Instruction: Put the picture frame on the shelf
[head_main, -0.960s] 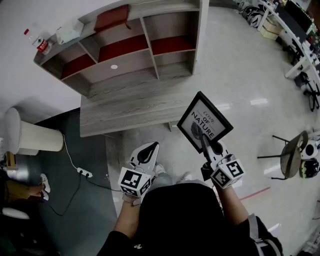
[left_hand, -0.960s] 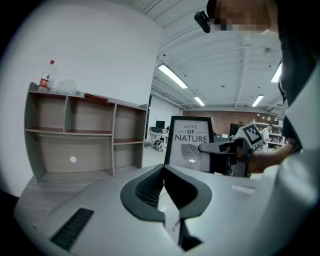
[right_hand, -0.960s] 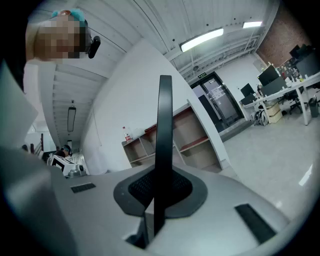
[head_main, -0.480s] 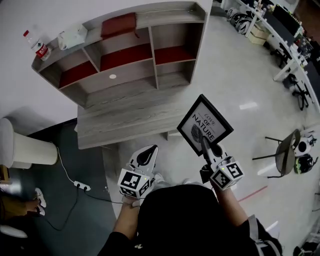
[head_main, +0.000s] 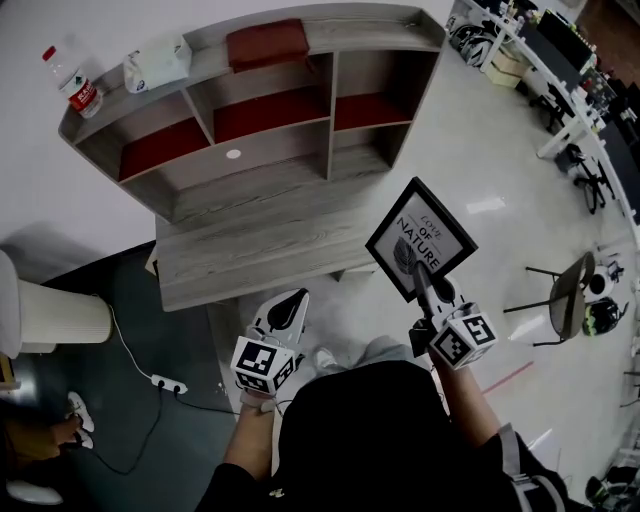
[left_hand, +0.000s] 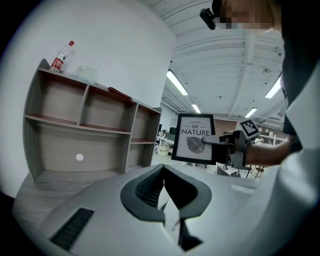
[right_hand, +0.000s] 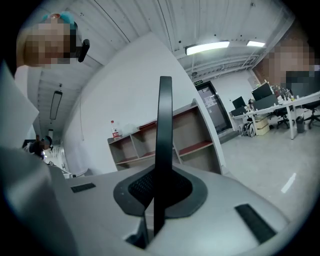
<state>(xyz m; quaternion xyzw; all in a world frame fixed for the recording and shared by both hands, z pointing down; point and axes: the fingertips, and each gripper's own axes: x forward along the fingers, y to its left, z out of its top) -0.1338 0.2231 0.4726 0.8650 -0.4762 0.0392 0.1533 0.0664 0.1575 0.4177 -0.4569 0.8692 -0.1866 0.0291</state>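
Observation:
The black picture frame (head_main: 421, 238), its print reading "OF NATURE", stands upright in the air in front of the desk. My right gripper (head_main: 424, 282) is shut on its lower edge. In the right gripper view the frame (right_hand: 164, 125) shows edge-on between the pads. The grey shelf unit (head_main: 260, 150) with red-lined compartments stands on the desk (head_main: 250, 250), ahead and to the left of the frame. My left gripper (head_main: 290, 308) hangs low near the desk's front edge, shut and holding nothing. From the left gripper view the frame (left_hand: 195, 138) is right of the shelf (left_hand: 85, 130).
On the shelf's top lie a water bottle (head_main: 72, 82), a tissue pack (head_main: 157, 65) and a red pad (head_main: 266, 43). A white dot (head_main: 233, 154) marks the back panel. A white bin (head_main: 60, 315) and power strip (head_main: 165, 383) sit at the left. A stool (head_main: 570, 305) stands at the right.
The shelf and desk have come closer and lower in the head view. The right gripper has carried the frame slightly up and to the right. The left gripper stays low.

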